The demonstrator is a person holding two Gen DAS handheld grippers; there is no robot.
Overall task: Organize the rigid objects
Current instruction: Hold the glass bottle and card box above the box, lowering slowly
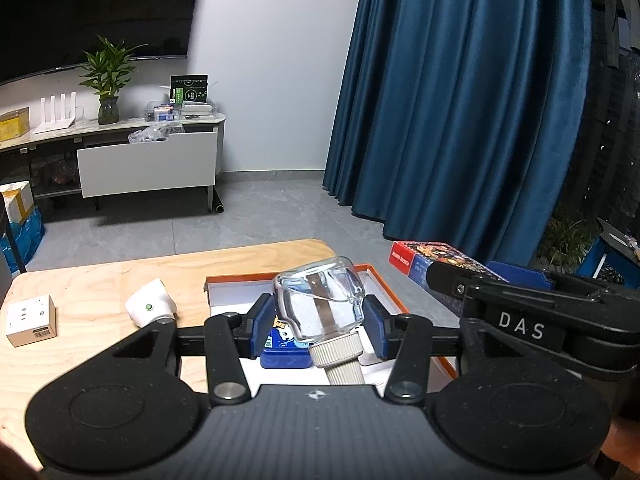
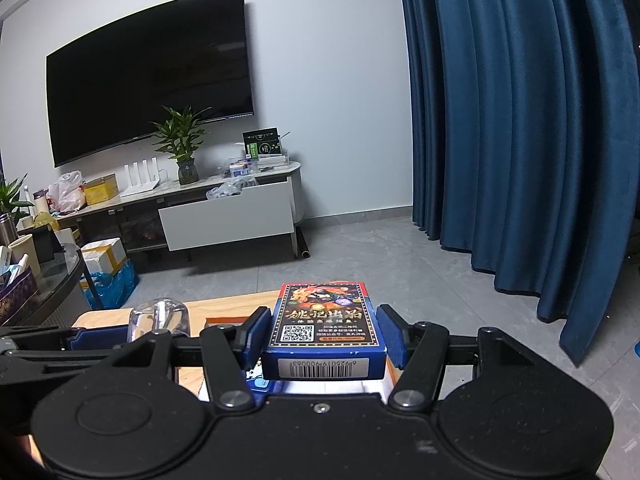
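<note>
My left gripper (image 1: 320, 326) is shut on a clear glass jar (image 1: 320, 304) with a ribbed grey cap (image 1: 336, 354). The jar is tilted, cap toward the camera. It hangs over an orange-rimmed white box tray (image 1: 384, 280) on the wooden table (image 1: 100, 280). A blue cartoon tin (image 1: 284, 350) lies in the tray. My right gripper (image 2: 325, 336) is shut on a blue and red card box (image 2: 324, 320) with a QR code and a barcode, held above the tray's right side. The right wrist view shows the jar (image 2: 160, 316) at its left.
A white plug box (image 1: 32, 320) and a rounded white device with a green dot (image 1: 150, 306) lie on the table's left part. Beyond are grey floor, a blue curtain (image 1: 460, 100), a TV cabinet (image 1: 148, 164) and a glass coffee table (image 2: 56, 276).
</note>
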